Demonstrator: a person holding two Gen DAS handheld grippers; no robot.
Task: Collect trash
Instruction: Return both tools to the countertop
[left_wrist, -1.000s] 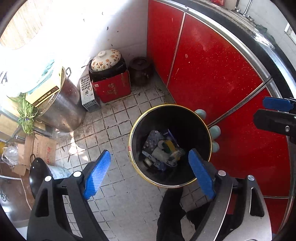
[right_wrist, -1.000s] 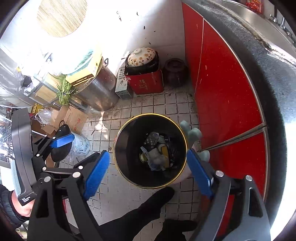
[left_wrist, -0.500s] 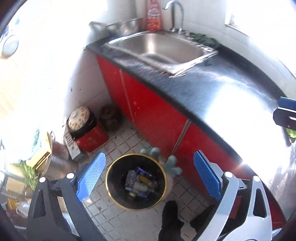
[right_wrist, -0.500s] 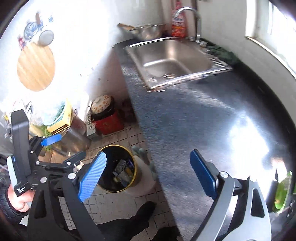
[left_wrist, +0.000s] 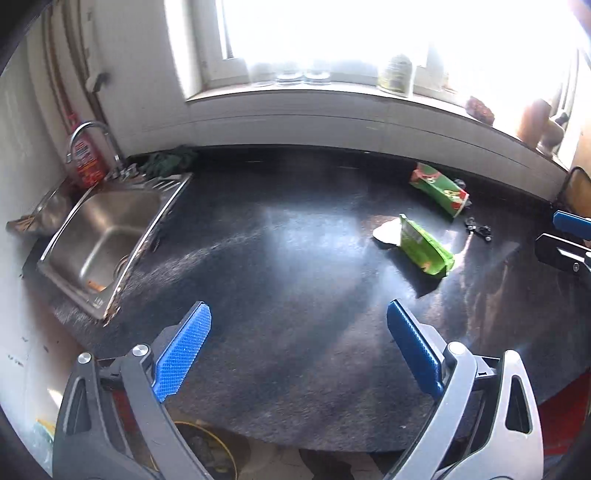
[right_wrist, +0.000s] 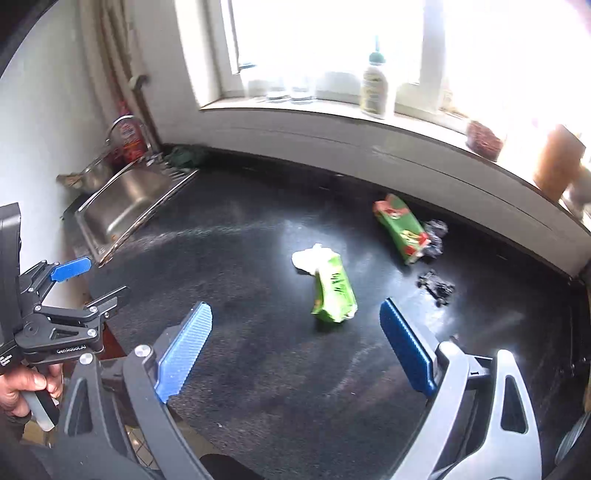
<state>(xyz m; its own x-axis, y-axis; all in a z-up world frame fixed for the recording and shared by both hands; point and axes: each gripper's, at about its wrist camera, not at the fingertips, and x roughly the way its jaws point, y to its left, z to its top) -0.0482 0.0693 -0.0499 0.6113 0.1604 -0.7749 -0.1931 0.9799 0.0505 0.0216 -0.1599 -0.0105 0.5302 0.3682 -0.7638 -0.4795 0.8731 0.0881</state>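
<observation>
Trash lies on the dark countertop (left_wrist: 295, 240): a bright green wrapper (left_wrist: 424, 245) (right_wrist: 334, 291) partly on a white crumpled paper (left_wrist: 386, 232) (right_wrist: 310, 256), and a green-and-red wrapper (left_wrist: 439, 188) (right_wrist: 400, 229) nearer the wall. Small dark scraps (left_wrist: 478, 229) (right_wrist: 436, 284) lie beside them. My left gripper (left_wrist: 295, 321) hovers open and empty over bare counter, left of the wrappers. My right gripper (right_wrist: 293, 317) is open and empty, with the bright green wrapper just beyond its fingertips. A sliver of the yellow-rimmed bin (left_wrist: 221, 450) shows below the counter edge.
A steel sink (left_wrist: 103, 229) with a faucet (left_wrist: 92, 129) and a red bottle (left_wrist: 86, 162) fills the counter's left end, a green cloth (left_wrist: 170, 158) behind it. Bottles and jars line the windowsill (right_wrist: 375, 88). A hand (right_wrist: 22, 384) holds the left gripper's handle.
Both grippers rose from above the bin on the floor and swung over the countertop. Their jaws stand a little wider. The bin has dropped to the bottom edge of the left view.
</observation>
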